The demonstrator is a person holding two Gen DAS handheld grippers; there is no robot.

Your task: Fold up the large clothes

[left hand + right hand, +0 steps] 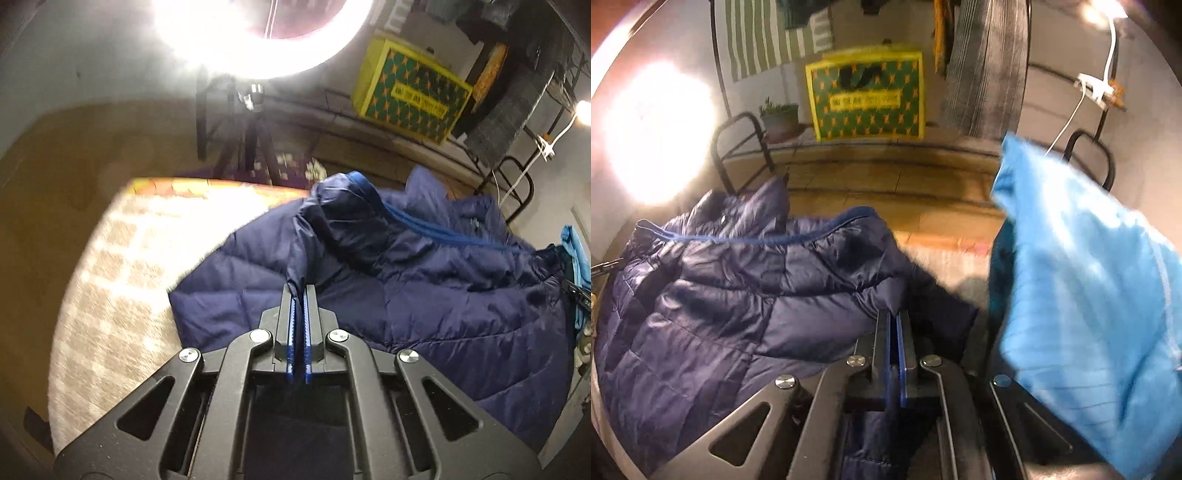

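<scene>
A navy quilted puffer jacket (424, 288) lies on a checked bed cover (110, 302). My left gripper (300, 291) is shut on a fold of the jacket's fabric and lifts it above the bed. In the right wrist view the same jacket (720, 295) fills the left side, with a blue zipper line across its top. My right gripper (895, 317) is shut on the jacket's edge, and fabric hangs down between and below the fingers.
A light blue cloth (1089, 295) hangs close at the right of the right gripper. A yellow and green box (868, 96) stands by the far wall. A bright ring light on a tripod (251, 122) stands beyond the bed. Black metal bed rails (738, 147) are at the far edge.
</scene>
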